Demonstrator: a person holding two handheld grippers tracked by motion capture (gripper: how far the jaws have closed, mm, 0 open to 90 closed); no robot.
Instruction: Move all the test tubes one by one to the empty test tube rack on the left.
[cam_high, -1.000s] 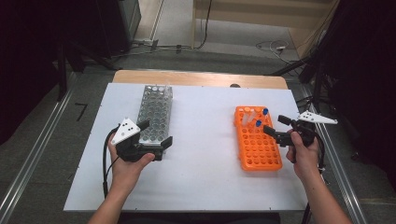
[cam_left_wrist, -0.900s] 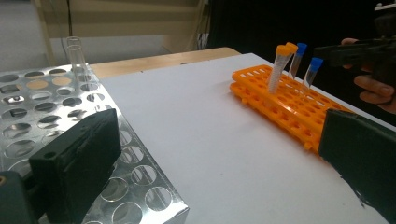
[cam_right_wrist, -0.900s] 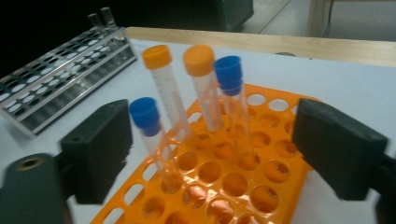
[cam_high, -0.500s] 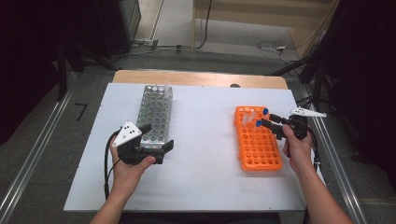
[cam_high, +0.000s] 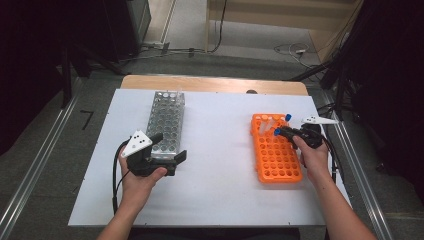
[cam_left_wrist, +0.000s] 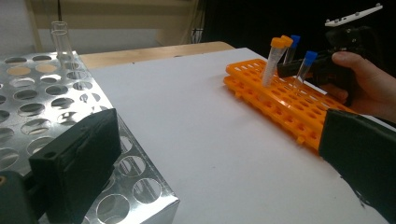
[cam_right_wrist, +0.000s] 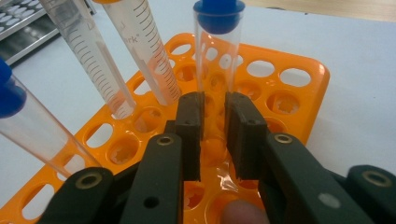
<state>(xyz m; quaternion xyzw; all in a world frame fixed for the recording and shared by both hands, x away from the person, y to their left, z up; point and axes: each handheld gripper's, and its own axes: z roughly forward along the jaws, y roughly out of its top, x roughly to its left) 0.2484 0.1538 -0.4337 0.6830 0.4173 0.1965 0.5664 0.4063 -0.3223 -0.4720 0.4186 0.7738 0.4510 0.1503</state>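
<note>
An orange tube rack (cam_high: 281, 167) lies at the table's right and holds several capped tubes near its far end. My right gripper (cam_high: 278, 131) reaches over it from the right. Its jaws have just been closing and now pinch a clear blue-capped tube (cam_right_wrist: 215, 56) that stands in a rack hole (cam_right_wrist: 299, 84). A silver metal rack (cam_high: 166, 117) stands at the left, and a single empty glass tube (cam_left_wrist: 60, 42) rises from its far end. My left gripper (cam_high: 171, 146) stands open at that rack's near end, nothing between its jaws.
Two orange-capped tubes (cam_right_wrist: 140, 51) and another blue-capped tube (cam_right_wrist: 28, 126) lean close to the held one. The white table top (cam_high: 220, 150) lies bare between the two racks. A wooden strip (cam_high: 210, 84) runs along the far edge.
My right gripper has moved left and down over the orange rack, and its jaws have closed on the blue-capped tube. The left hand has stayed put.
</note>
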